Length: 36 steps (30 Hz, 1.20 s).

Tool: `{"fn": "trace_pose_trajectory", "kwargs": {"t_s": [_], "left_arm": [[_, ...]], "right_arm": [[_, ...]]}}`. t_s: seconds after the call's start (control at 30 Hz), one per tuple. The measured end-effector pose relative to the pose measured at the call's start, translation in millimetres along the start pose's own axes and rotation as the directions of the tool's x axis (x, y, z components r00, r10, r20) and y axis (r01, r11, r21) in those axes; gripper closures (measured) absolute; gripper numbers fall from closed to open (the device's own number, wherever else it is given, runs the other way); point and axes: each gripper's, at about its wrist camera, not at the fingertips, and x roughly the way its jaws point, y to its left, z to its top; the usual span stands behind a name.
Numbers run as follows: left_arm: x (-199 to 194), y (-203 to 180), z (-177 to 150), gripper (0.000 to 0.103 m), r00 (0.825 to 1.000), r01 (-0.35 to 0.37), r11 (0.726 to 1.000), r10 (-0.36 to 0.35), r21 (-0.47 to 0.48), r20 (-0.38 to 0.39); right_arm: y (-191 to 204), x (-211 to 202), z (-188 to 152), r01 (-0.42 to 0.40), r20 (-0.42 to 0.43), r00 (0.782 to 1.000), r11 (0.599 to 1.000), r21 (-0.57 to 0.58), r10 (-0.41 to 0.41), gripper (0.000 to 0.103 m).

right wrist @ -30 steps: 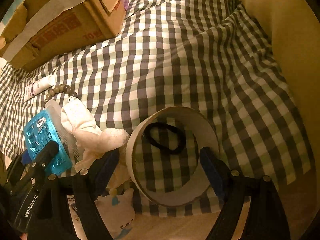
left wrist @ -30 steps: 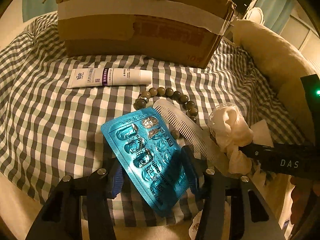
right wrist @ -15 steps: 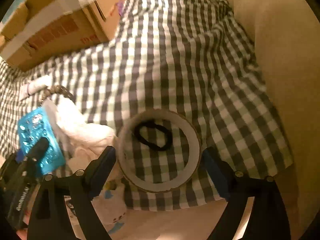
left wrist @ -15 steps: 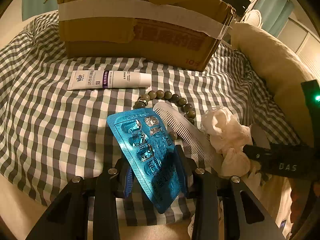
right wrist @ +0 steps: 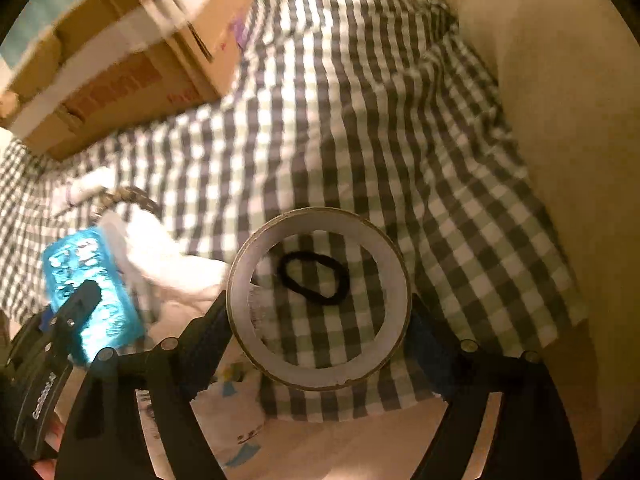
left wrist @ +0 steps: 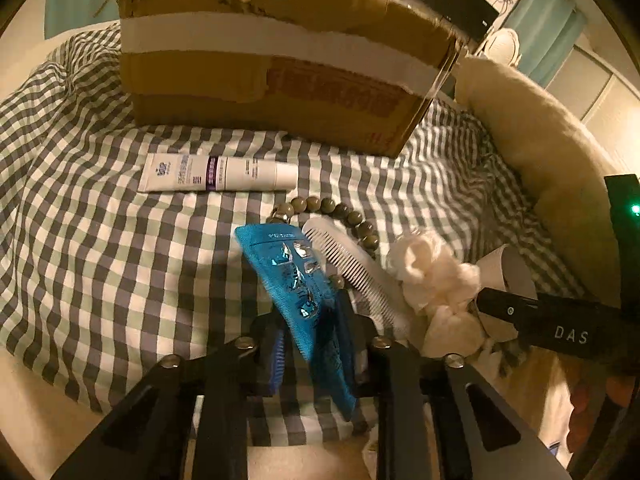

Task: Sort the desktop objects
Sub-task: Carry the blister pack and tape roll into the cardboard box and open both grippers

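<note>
Left jaws: left gripper has just been closing, now pinching the blue blister pack, tilted up on edge.
Right jaws: right gripper wide, pressed on both sides of the tape roll.
Inside roll: black hair tie.
Beyond left jaws: white comb, bead bracelet, cream tube, cardboard box on checked cloth.
</note>
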Motion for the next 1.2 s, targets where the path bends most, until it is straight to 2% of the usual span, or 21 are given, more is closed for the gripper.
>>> {"fn": "trace_pose_trajectory", "kwargs": {"t_s": [0.2,0.27,0.43,0.8,1.2], "left_arm": [[-19.4,9.8,3.3,0.092,0.999,0.024,0.999,-0.023,-0.03,0.028],[-24.9,15.8,5.3,0.094,0.999,0.024,0.998,-0.022,-0.05,0.035],[-38.8,24.7,9.5,0.094,0.998,0.019,0.997,-0.015,-0.069,0.062],[-64.5,27.2,22.3,0.094,0.991,0.075,0.993,-0.065,-0.087,0.115],[-109.7,14.1,55.8,0.094,0.973,0.08,0.997,-0.079,0.002,0.219]], "right_arm": [[25.0,-31.9,-0.9,-0.073,0.089,0.993,0.997,-0.041,0.076,0.021],[37.5,-36.7,-13.7,-0.077,0.108,0.991,0.996,-0.055,0.082,0.021],[40.3,-39.7,-8.6,-0.107,0.143,0.983,0.993,-0.043,0.112,0.021],[39.7,-69.0,-12.7,-0.182,0.227,0.957,0.983,-0.028,0.183,0.021],[46.3,-99.5,-9.2,-0.245,0.304,0.919,0.968,-0.06,0.251,0.021]]}}
